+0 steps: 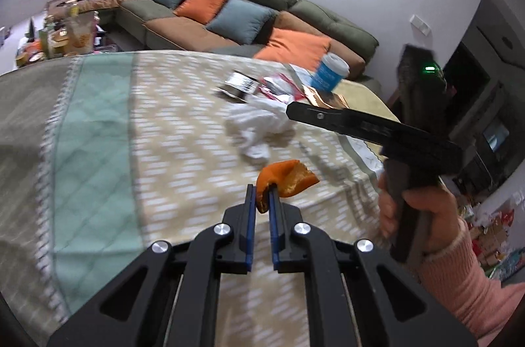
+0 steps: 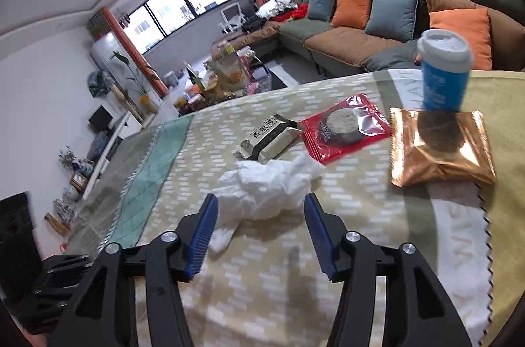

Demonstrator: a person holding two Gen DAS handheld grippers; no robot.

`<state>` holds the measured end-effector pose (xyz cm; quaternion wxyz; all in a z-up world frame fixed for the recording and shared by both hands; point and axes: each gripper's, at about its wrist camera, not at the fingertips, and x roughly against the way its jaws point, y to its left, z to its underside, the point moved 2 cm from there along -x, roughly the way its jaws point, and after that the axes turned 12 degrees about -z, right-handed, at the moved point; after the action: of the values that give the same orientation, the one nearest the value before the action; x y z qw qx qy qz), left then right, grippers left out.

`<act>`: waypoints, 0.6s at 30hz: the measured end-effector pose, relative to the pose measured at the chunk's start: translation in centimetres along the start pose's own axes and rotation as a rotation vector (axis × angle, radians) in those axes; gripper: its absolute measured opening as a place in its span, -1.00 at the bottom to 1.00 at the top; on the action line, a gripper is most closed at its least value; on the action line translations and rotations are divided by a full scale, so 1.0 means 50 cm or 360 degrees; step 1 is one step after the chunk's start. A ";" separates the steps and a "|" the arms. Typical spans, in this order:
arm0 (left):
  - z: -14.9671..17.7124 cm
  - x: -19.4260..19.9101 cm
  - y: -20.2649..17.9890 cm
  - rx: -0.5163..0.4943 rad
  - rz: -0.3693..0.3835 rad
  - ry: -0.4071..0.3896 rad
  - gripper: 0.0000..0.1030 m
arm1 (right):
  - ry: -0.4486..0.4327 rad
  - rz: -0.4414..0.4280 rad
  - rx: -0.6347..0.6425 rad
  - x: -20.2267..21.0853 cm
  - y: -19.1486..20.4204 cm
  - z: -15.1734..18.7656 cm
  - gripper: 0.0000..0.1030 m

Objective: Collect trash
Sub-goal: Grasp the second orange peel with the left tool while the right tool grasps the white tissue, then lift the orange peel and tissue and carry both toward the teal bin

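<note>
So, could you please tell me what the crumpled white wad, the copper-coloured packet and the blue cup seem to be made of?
Crumpled white wad: likely tissue paper, matte, with soft irregular creases.
Copper-coloured packet: probably metallised plastic film, glossy, with mirror-like glare and crimped edges.
Blue cup: looks like paper or plastic with a white plastic lid; the blur leaves it open.

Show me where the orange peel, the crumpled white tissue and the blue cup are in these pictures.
orange peel (image 1: 288,179): left wrist view, on its curled outer skin beyond the fingertips.
crumpled white tissue (image 2: 269,186): right wrist view, on the middle of the wad.
blue cup (image 2: 444,81): right wrist view, on its blue wall below the white lid.
</note>
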<state>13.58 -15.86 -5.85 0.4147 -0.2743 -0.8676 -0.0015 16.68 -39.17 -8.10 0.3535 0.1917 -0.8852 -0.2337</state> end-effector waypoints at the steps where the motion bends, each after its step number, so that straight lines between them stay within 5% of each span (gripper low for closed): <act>1: 0.003 0.011 0.013 0.0021 -0.0009 -0.0008 -0.83 | 0.0012 0.0011 -0.0013 -0.008 -0.007 0.001 0.15; 4: 0.017 0.043 0.049 0.0051 -0.0066 -0.0046 -0.83 | 0.0041 0.0045 -0.0052 -0.031 -0.019 0.001 0.10; 9: 0.045 0.086 0.110 0.0110 -0.0166 -0.0071 -0.83 | 0.0055 0.0051 -0.0058 -0.037 -0.022 0.007 -0.60; 18: 0.090 0.171 0.190 0.0185 -0.0309 -0.0155 -0.83 | -0.0063 -0.0140 0.0049 0.013 0.078 0.025 -0.67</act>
<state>10.54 -2.67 -4.79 0.3851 -0.1643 -0.9079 0.0222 14.63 -35.96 -6.40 0.3223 0.2313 -0.8863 -0.2391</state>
